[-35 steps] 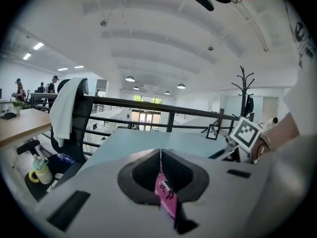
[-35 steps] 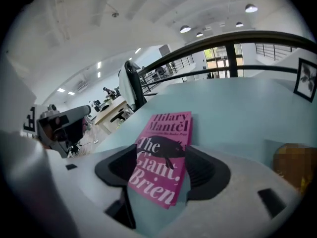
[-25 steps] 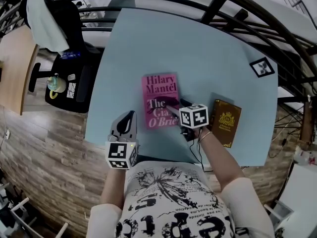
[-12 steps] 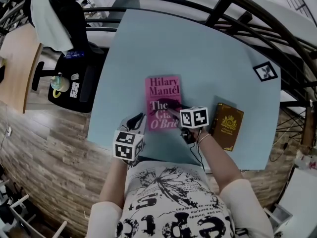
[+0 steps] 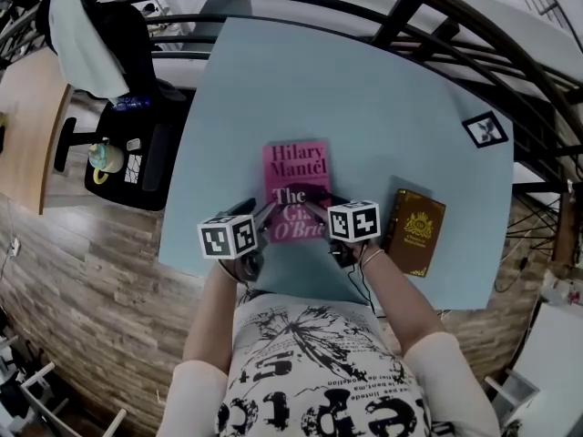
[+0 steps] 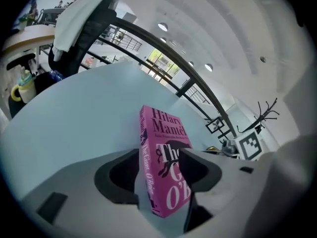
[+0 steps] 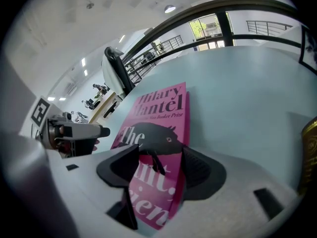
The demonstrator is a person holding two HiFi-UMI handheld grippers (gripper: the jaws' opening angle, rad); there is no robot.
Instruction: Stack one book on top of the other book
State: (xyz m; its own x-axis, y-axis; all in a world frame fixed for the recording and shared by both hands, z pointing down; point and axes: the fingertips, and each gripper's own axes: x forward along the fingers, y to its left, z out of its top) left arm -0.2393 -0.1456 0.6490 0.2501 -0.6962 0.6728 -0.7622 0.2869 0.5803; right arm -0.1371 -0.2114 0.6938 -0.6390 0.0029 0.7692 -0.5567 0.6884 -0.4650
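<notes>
Head view gives a pale blue table (image 5: pixel 383 107) in front of the person. On it the pink book (image 5: pixel 296 176) lies flat with its cover up, close to the near edge. White letters on the cover say "Hilary Mantel". Below them comes "The", then a title that the grippers partly cover. The right gripper view also shows a small line that ends in "Booker Prize". The long axis of this book runs from the person toward the far side, the spine is at the left, and the words read upright for the person.

The brown book (image 5: pixel 417 230) lies flat to the right, apart from the pink one and a little turned. It has a gold emblem, and its writing is too small to read.

The left gripper (image 5: pixel 262 215) has just been opening its jaws. They stand apart with the near spine corner of the pink book between them. The right gripper (image 5: pixel 317 209) is clamped on the near right corner.

A black and white marker card (image 5: pixel 483 127) sits at the far right corner.
</notes>
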